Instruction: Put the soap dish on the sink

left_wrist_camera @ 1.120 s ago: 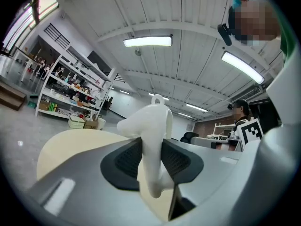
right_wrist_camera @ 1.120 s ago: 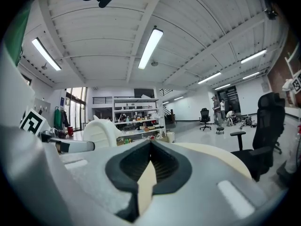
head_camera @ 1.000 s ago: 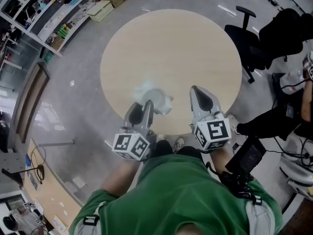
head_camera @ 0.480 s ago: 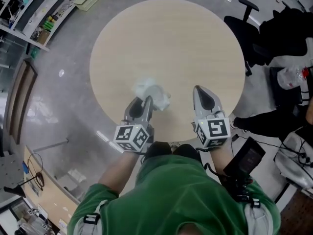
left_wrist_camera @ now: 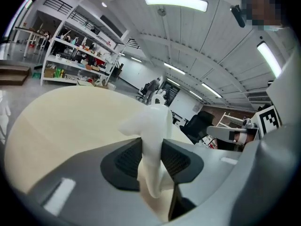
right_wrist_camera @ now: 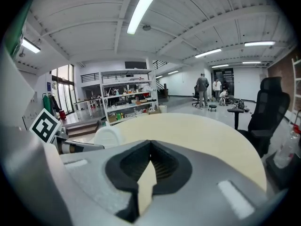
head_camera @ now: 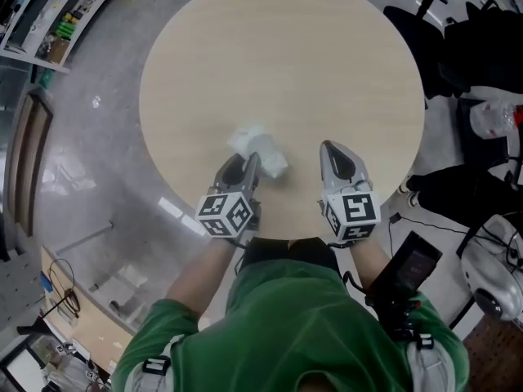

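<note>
- The person's green shirt [head_camera: 302,325] fills the bottom of the head view; both forearms reach forward from it, each hand carrying a gripper with a marker cube at its back
- The left gripper [head_camera: 250,163] is clamped on the soap dish [head_camera: 260,147]; in the left gripper view its dark pads [left_wrist_camera: 129,159] press on both sides of the white soap dish [left_wrist_camera: 153,131], which stands upright between them and rises above the jaw tips
- The right gripper [head_camera: 331,150] sits just beside it, apart from the soap dish; its jaws are drawn together at the tips with nothing between them
- The soap dish is over the near part of the round beige table [head_camera: 278,64]; whether it touches the tabletop cannot be told
- Beyond the table a black office chair [head_camera: 413,23] stands on the right; shelves [head_camera: 41,15] with small items line the far left
</note>
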Motion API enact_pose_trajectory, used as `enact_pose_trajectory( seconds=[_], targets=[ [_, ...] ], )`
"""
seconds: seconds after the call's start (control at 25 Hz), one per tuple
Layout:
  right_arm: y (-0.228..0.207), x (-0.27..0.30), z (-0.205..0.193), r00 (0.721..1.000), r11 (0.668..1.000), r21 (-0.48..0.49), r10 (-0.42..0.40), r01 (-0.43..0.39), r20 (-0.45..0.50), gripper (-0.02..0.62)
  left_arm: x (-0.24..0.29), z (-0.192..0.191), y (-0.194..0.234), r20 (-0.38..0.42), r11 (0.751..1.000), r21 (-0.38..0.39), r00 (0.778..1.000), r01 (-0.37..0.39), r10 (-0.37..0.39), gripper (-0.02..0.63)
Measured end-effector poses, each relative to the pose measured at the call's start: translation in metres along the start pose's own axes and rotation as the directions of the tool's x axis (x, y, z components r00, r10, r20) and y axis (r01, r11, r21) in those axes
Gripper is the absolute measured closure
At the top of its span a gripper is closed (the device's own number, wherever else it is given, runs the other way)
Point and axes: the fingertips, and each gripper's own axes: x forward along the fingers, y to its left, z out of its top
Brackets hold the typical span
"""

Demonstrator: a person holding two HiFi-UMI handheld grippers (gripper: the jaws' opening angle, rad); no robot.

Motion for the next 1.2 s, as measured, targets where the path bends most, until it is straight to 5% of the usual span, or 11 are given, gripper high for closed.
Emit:
enact_pose_trajectory(
  seconds=[0.36,1.2],
  targets=[
    [-0.011,0.03,-0.03,0.996,1.0,0.026,0.006,-0.003,-0.093,0.592,0.046,-0.034,0.022,-0.138,0.996,-0.09,0.99,0.005,-0.017,0.474],
    [0.0,0.05,-0.032,0.992,1.0,0.026,0.001,0.002,-0.124,0.592,0.056,-0.061,0.06,-0.283,0.991,-0.102,0.957,-0.086,0.054,0.451]
  ],
)
